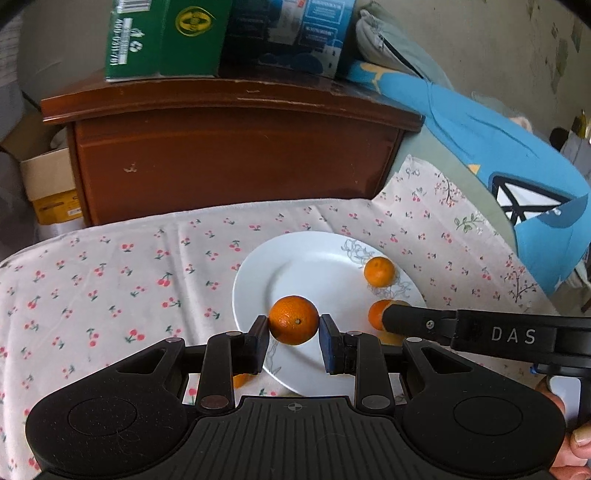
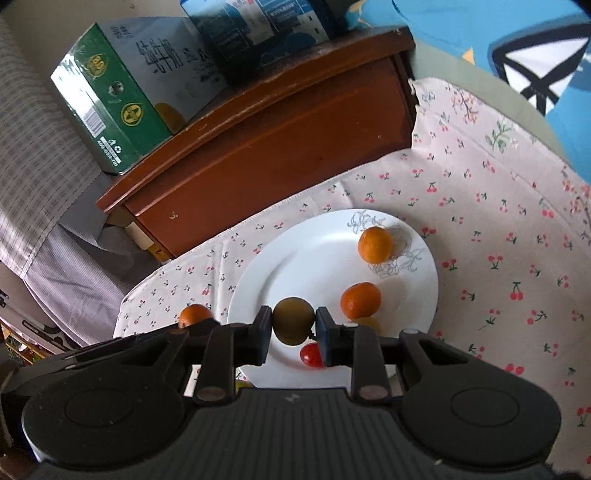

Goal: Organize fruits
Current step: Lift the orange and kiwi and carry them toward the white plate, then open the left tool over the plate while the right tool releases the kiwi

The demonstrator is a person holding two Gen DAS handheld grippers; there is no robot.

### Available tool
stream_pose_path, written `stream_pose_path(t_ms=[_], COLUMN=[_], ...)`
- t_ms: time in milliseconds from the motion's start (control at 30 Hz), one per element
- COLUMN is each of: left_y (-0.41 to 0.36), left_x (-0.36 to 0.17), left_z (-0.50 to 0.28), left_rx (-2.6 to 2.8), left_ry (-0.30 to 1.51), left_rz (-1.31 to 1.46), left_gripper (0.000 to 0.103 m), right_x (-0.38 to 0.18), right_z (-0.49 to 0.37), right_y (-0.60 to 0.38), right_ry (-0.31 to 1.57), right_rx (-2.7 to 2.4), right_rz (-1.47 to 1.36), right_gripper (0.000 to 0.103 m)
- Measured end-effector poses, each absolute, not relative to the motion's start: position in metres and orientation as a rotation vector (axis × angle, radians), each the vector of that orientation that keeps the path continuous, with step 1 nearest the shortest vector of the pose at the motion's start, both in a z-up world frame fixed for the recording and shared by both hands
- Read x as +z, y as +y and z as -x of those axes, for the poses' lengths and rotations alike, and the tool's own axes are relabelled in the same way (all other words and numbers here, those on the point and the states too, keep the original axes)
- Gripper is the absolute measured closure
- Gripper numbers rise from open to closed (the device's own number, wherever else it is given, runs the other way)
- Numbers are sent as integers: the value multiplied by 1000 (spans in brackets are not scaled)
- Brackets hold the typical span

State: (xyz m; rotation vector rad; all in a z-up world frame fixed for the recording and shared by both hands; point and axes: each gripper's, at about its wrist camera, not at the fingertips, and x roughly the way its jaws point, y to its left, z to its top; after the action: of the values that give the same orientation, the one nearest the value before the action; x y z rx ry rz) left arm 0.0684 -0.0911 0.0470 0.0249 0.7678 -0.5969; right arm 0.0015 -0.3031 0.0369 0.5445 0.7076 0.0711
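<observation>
My left gripper [image 1: 293,330] is shut on an orange tangerine [image 1: 293,320], held above the near edge of a white plate [image 1: 295,266]. My right gripper [image 2: 293,328] is shut on an olive-green round fruit [image 2: 293,320] over the same plate [image 2: 314,258]. Two tangerines lie on the plate, one far [image 2: 375,244] and one nearer [image 2: 360,300], with a red cherry tomato [image 2: 310,355] under the right fingers. In the left wrist view the right gripper's finger [image 1: 402,320] half hides the nearer tangerine [image 1: 375,314]. The far tangerine [image 1: 379,271] shows fully.
The plate rests on a cherry-print cloth [image 1: 110,277]. Behind stands a brown wooden cabinet [image 1: 229,155] with a green carton [image 1: 162,37] and a blue box [image 1: 288,33] on top. A blue pillow [image 1: 498,147] lies at the right. Part of another orange fruit [image 1: 242,379] shows beneath the left fingers.
</observation>
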Motion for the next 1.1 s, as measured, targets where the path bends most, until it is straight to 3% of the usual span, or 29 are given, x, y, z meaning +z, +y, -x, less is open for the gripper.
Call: stream_pose_path(t_ms=[433,467,533,700,800,933,1100], left_y=[-107,-107,-107,-101,-95,-86,-72], left_x=[31,32,36,53,65,80,96], left_z=[-85,-85,-85,-81,-78,-72,-61], left_rx=[-591,-590,-578,-558,-549,-523,-505], left_ry=[809,809,798,747,721,693,659], left_rz=[-42,-41,-34,-37,-27,-44,-100], left_gripper=[74,72,55,36,33,22,20], right_x=[15,14,14,21,25,34,45], right_z=[-22,-23,-23,-22,-20,-18,-9], right_y=[-308,-308,-310,-313,-313,-309,-302], right_ry=[754,753,745,721,709,699,696], right_rx=[32,27,21,22,26,42,54], right_rz=[-611,-615,-618,-625,-613,-587,-542], right_gripper=[75,75,75,74,68,64,59])
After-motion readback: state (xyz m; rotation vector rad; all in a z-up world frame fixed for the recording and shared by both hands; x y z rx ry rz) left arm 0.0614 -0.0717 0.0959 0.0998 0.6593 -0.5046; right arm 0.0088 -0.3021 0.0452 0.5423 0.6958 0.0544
